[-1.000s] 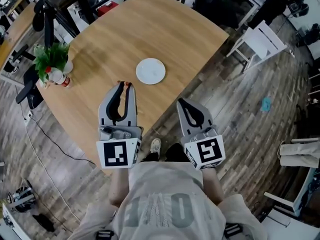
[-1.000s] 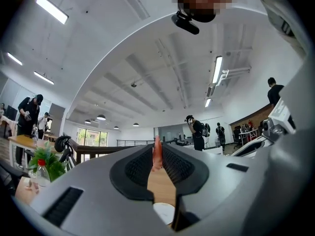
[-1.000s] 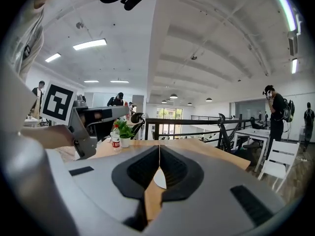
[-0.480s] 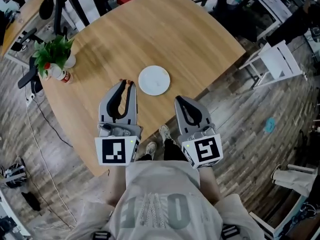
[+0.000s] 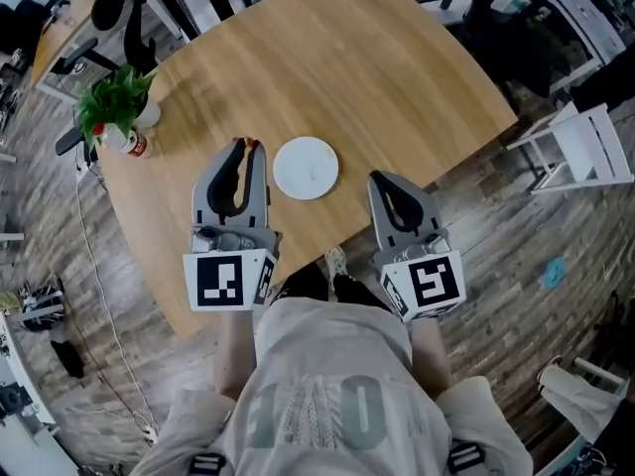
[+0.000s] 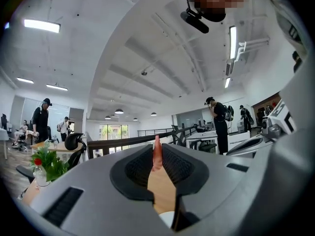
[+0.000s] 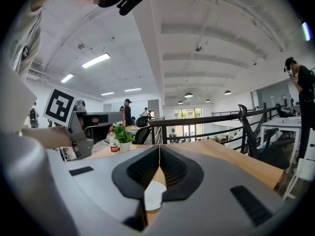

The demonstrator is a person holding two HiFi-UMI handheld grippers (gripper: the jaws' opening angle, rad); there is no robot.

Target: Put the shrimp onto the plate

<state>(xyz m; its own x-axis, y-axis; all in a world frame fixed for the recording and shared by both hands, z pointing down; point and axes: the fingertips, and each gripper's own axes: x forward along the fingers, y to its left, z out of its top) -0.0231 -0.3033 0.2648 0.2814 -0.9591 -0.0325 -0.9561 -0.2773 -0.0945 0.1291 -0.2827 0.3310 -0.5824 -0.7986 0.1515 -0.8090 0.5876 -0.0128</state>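
Note:
A small orange-pink shrimp (image 6: 157, 155) stands pinched between the tips of my left gripper (image 6: 157, 144), which is shut on it. In the head view the shrimp (image 5: 255, 146) pokes out of the left gripper (image 5: 245, 149) over the wooden table (image 5: 357, 77), just left of the white plate (image 5: 306, 168). The plate is bare. My right gripper (image 5: 381, 178) is shut with nothing in it and hangs at the table's near edge, right of the plate. Part of the plate (image 7: 151, 196) shows low between the right gripper's (image 7: 159, 149) jaws.
A potted green plant (image 5: 117, 102) and a small red-labelled bottle (image 5: 127, 145) stand at the table's left corner. White chairs (image 5: 585, 152) and desks stand on the wood floor to the right. People stand far off in the room.
The head view has swung, so table and plate sit more to the right. The left gripper still grips the shrimp beside the plate. The right gripper has shifted slightly right.

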